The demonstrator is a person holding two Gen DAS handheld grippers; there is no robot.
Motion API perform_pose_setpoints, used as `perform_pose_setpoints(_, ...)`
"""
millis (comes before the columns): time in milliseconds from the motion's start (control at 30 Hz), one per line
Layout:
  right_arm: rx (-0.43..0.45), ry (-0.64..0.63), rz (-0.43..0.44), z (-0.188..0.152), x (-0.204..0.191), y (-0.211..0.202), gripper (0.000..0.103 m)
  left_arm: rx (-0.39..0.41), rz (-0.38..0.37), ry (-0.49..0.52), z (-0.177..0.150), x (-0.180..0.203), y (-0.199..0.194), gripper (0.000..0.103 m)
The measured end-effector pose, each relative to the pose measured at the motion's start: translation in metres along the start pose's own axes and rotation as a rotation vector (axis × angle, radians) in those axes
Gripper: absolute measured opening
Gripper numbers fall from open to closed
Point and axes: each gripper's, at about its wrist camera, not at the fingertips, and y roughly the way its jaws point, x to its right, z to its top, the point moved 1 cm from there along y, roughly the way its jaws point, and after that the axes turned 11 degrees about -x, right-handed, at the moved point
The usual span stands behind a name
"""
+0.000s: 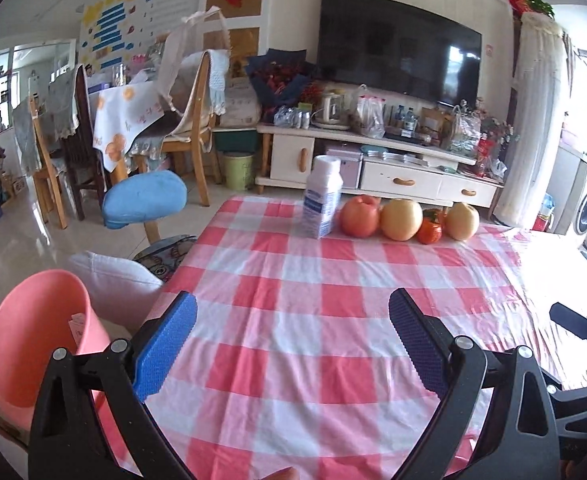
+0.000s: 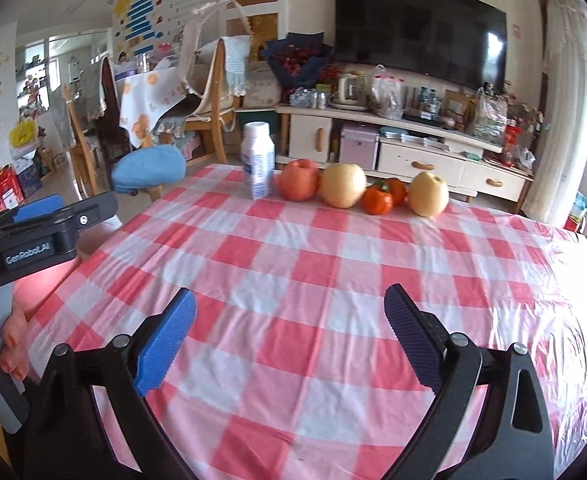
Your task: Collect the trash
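A white milk bottle (image 1: 322,199) with a blue label stands upright at the far edge of the red-and-white checked tablecloth (image 1: 293,320); it also shows in the right wrist view (image 2: 257,160). A pink bin (image 1: 33,340) stands on the floor left of the table, with a scrap of paper inside. My left gripper (image 1: 292,322) is open and empty over the near cloth. My right gripper (image 2: 290,320) is open and empty over the cloth too. The left gripper's body (image 2: 45,232) shows at the left of the right wrist view.
A red apple (image 1: 359,217), two yellow pears (image 1: 401,219) and small orange-red fruits (image 1: 429,230) line the far edge beside the bottle. A blue-seated chair (image 1: 145,199) and a white cushion (image 1: 113,284) stand left of the table. A TV cabinet (image 1: 373,168) is behind.
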Motion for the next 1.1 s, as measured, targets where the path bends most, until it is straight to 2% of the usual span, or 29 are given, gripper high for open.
perform_pose_setpoints(433, 0.067, 0.057, -0.056, -0.020, 0.064, -0.029, 0.095, 0.030, -0.017, 0.057, -0.014, 0.077, -0.018, 0.096)
perform_pose_setpoints(633, 0.087, 0.069, -0.084, -0.026, 0.083, -0.033, 0.096, 0.021, -0.026, 0.057, -0.018, 0.097, -0.016, 0.096)
perform_pose_setpoints(767, 0.089, 0.059, -0.103, -0.029, 0.087, -0.029, 0.096, 0.025, -0.006, 0.071, -0.020, 0.106, -0.014, 0.096)
perform_pose_setpoints(1100, 0.056, 0.066, -0.090, -0.030, 0.092, -0.008, 0.096, 0.015, 0.020, 0.087, -0.019, 0.117, 0.001, 0.096)
